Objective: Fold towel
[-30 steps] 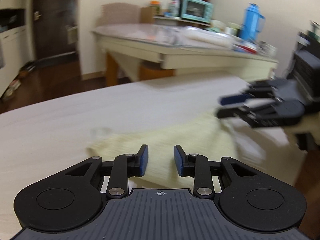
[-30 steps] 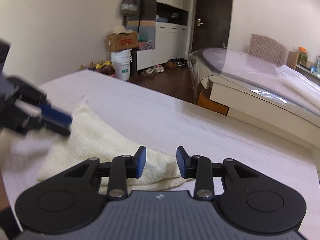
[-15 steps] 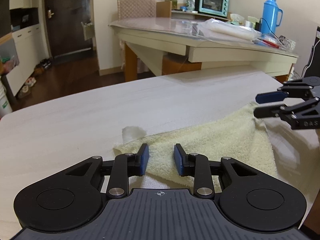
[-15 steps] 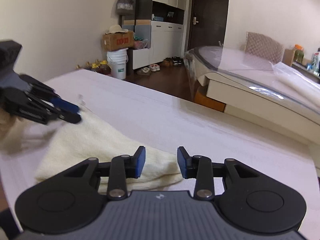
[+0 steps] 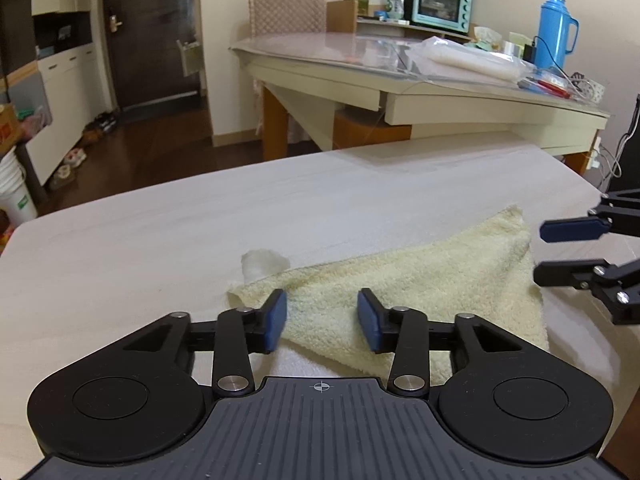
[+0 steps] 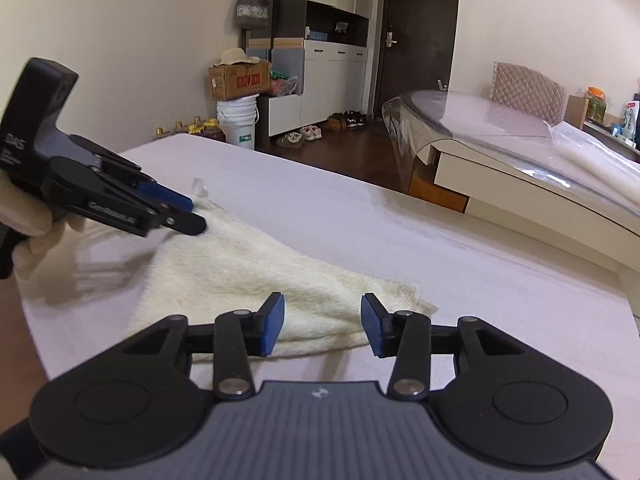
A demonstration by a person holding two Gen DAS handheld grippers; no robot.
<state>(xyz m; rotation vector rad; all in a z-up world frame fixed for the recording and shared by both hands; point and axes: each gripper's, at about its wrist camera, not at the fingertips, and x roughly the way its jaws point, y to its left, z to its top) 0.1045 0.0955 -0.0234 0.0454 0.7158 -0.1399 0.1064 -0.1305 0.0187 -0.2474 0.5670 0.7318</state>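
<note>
A pale yellow towel lies folded on the white table; it also shows in the right wrist view. My left gripper is open and empty, just above the towel's near left corner. A white tag sticks out past that corner. My right gripper is open and empty over the towel's other end. In the left wrist view the right gripper hovers open beside the towel's right edge. In the right wrist view the left gripper hovers at the towel's far corner.
A second table with a plastic cover stands beyond, holding a blue thermos and a teal oven. A white bucket and a cardboard box stand on the floor to the left.
Both grippers have opened wider. The left gripper has swung left along the towel toward its tagged corner. The right gripper has drawn back from the towel's right edge.
</note>
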